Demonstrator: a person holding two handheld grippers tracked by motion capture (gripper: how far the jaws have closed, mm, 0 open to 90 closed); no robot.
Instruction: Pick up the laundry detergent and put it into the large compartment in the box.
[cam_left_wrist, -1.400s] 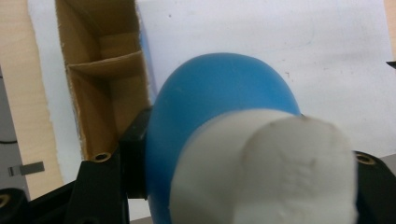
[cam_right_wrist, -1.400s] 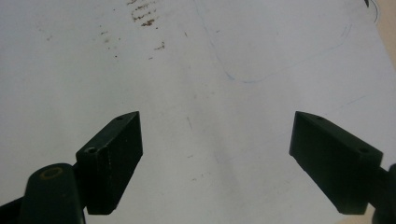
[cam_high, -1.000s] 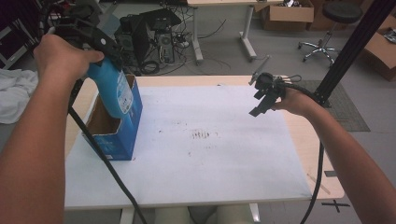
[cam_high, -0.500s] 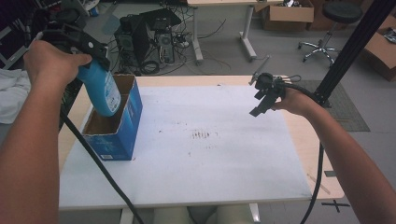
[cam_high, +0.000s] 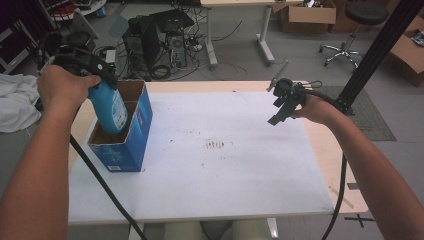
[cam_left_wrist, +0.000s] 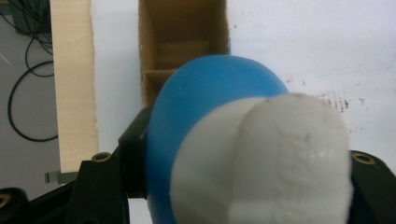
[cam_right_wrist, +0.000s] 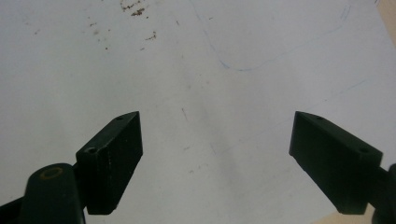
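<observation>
My left gripper (cam_high: 102, 87) is shut on a blue bottle (cam_high: 111, 107) with a white cap (cam_left_wrist: 261, 161), and the bottle's lower end dips into an open blue cardboard box (cam_high: 125, 145) at the table's left side. In the left gripper view the bottle (cam_left_wrist: 205, 93) sits between the black jaws, above the box's brown inside (cam_left_wrist: 182, 42). Over the table's right part my right gripper (cam_high: 281, 107) hangs open and points down. Its two black fingers (cam_right_wrist: 114, 158) stand wide apart over bare white tabletop, with nothing between them.
The white table (cam_high: 225, 170) has small brown specks (cam_high: 217, 145) near its middle and pale wood edges. A black post (cam_high: 375, 55) rises at the right. Behind the table are computer towers (cam_high: 155, 37), a second table, cardboard boxes and a stool. White cloth (cam_high: 15, 102) lies at far left.
My left gripper has lowered the blue bottle, so its bottom now goes into the box. The right gripper has stayed where it was.
</observation>
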